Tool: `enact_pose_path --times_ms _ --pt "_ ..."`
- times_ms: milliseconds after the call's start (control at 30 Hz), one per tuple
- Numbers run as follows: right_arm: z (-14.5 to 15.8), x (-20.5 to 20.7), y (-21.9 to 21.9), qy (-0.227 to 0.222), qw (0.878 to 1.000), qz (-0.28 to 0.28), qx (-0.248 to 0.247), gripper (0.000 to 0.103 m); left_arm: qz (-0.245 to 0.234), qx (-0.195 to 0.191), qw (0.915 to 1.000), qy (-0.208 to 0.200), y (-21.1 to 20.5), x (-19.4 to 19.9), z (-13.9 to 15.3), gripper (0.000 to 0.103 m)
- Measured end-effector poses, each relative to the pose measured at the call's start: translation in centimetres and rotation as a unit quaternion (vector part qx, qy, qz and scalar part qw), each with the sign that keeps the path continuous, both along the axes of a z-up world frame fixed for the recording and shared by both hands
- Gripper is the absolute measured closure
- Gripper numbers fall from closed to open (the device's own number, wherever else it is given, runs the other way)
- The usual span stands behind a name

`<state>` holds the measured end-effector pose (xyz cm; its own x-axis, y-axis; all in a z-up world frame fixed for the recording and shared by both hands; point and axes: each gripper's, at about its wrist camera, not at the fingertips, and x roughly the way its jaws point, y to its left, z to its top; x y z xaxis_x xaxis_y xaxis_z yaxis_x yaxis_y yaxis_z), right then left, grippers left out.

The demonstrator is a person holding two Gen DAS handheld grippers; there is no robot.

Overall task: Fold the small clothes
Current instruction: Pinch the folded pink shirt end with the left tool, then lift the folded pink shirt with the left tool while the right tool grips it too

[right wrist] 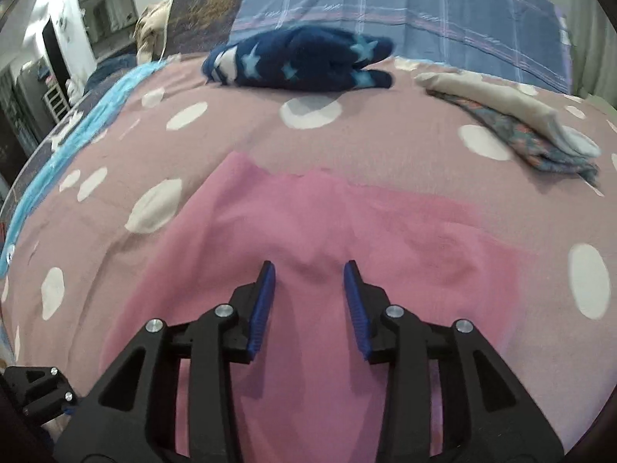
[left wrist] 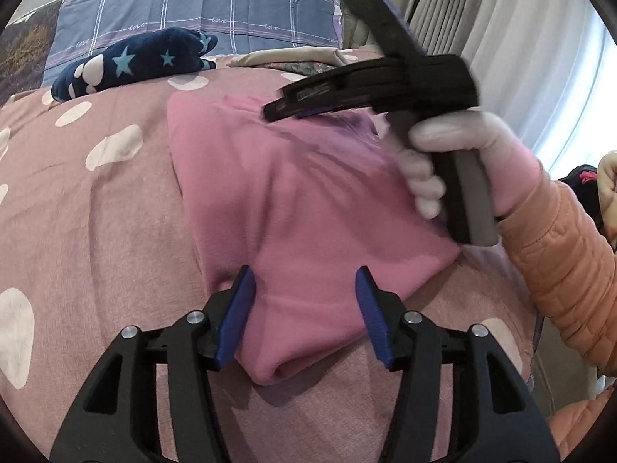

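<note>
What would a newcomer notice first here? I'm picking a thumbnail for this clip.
First the pink garment, spread mid-bed on the spotted bedspread, with the left gripper open over its near folded end. Next the white-gloved hand holding the right gripper, also open, over the garment's far side. Behind lies a navy star-print bundle, beside the checked blue pillow.

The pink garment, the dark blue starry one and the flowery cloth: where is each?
pink garment (right wrist: 308,223), right wrist view, on its flat middle.
dark blue starry garment (right wrist: 308,59), right wrist view, on its bunched middle.
flowery cloth (right wrist: 516,135), right wrist view, on its patterned edge under a beige piece.
</note>
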<state>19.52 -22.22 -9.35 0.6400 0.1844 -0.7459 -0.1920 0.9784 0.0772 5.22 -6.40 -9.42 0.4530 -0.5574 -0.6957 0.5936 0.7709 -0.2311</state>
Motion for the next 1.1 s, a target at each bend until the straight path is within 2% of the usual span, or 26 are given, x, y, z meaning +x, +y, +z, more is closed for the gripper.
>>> enact_pose_path --times_ms 167,333,433,567,600,633,733,900,1033,1100 --pt "2.1 -2.4 -6.6 -0.01 0.997 -0.059 0.044 0.053 -0.008 0.009 0.9999 -0.005 -0.3 -0.2 0.3 0.039" --pt "1.7 -5.3 -11.3 0.006 0.993 -0.103 0.055 0.041 -0.012 0.009 0.9998 -0.01 -0.3 -0.2 0.5 0.033" --pt "0.6 -6.3 -12.8 0.03 0.989 -0.106 0.096 0.039 -0.013 -0.011 0.9998 -0.007 0.4 0.2 1.2 0.027" --pt "0.1 -6.8 -13.1 0.039 0.988 -0.092 0.12 0.038 0.025 -0.039 0.9987 -0.022 2.7 1.1 3.8 0.025" --pt "0.1 -6.9 -13.1 0.041 0.988 -0.086 0.125 0.038 0.036 -0.037 0.9984 -0.023 3.1 1.6 4.0 0.015" --pt "0.0 -6.6 -12.9 0.046 0.987 -0.075 0.134 0.037 0.042 -0.038 0.9981 -0.023 3.4 2.3 4.1 0.012" --pt "-0.4 -5.9 -12.2 0.06 0.985 -0.052 0.153 0.035 0.053 -0.045 0.9975 0.015 4.0 5.9 3.2 0.012" --pt "-1.2 -4.5 -12.2 0.077 0.98 -0.033 0.182 0.032 0.042 -0.113 0.9873 0.103 4.2 11.5 1.4 0.012" --pt "-1.4 -3.0 -12.0 0.084 0.976 -0.012 0.198 0.029 0.028 -0.115 0.9832 0.139 2.6 14.7 -0.3 0.012" --pt "-1.4 -2.5 -12.0 0.087 0.975 -0.004 0.206 0.029 0.018 -0.121 0.9827 0.139 1.9 15.9 -0.8 0.012"
